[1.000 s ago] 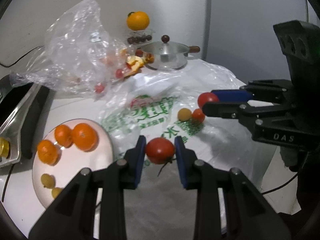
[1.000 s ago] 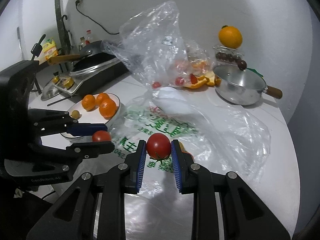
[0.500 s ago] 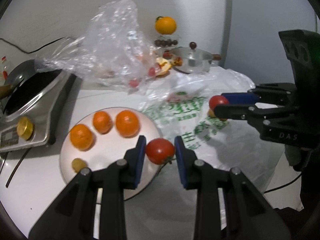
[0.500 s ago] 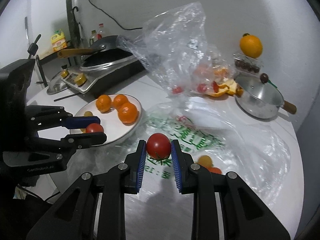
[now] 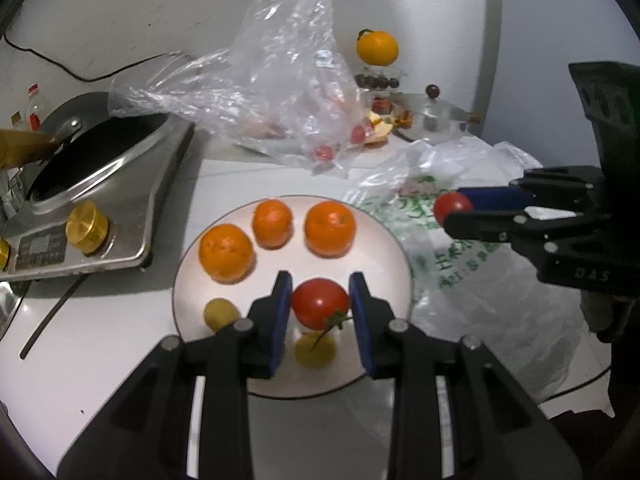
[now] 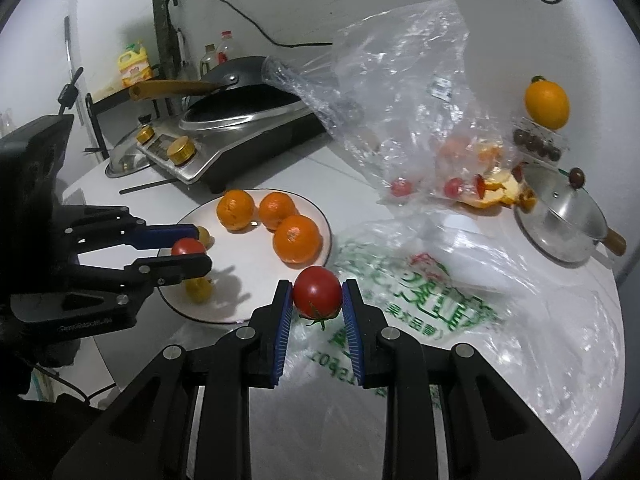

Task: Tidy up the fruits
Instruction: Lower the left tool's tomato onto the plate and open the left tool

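Both wrist cameras look forward and downward along their own fingers at close range, the left from directly above the plate (image 5: 390,236), the right from beside it (image 6: 320,216), sharing plate, bench and bags.

1. The tomato between my left fingers (image 5: 320,303) is red and glossy, pinched by my blue pads, its green stem trailing down toward me. It hangs above the plate.
2. The tomato between my right fingers (image 6: 317,292) is red too, calyx pointing down.
3. The white plate (image 5: 394,248) lies under my left fingertips: three oranges (image 5: 329,229) beyond them, two small yellow fruits (image 5: 219,312) nearer me.
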The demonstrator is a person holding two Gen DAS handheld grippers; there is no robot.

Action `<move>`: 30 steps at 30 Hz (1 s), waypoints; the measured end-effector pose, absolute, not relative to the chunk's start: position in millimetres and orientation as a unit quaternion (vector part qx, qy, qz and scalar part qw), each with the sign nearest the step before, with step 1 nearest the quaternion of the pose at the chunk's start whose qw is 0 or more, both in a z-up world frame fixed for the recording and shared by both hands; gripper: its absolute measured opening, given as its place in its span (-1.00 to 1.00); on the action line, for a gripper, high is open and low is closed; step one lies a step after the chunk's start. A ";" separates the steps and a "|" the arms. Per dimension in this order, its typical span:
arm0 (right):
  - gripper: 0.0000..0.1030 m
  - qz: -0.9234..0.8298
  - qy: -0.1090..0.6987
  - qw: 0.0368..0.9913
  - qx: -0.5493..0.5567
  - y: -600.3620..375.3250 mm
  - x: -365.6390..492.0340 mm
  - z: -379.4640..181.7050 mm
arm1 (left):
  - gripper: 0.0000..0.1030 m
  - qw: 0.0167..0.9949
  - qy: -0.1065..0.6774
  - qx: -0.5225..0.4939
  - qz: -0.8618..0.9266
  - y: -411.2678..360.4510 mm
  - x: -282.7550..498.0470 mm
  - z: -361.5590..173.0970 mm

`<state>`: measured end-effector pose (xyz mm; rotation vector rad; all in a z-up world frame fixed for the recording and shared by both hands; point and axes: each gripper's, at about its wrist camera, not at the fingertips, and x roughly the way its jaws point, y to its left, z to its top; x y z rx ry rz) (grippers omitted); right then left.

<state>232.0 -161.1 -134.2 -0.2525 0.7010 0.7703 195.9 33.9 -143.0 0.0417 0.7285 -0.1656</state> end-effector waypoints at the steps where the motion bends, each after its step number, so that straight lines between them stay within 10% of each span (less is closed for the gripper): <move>1: -0.47 0.369 0.334 0.859 -0.121 -158.1 233.0 -134.5 | -0.42 0.931 0.356 0.020 -0.079 36.9 197.7 -143.7; 30: -0.47 0.415 0.348 0.830 -0.129 -109.3 246.6 -150.3 | -0.37 0.927 0.371 0.015 -0.062 61.5 228.0 -157.8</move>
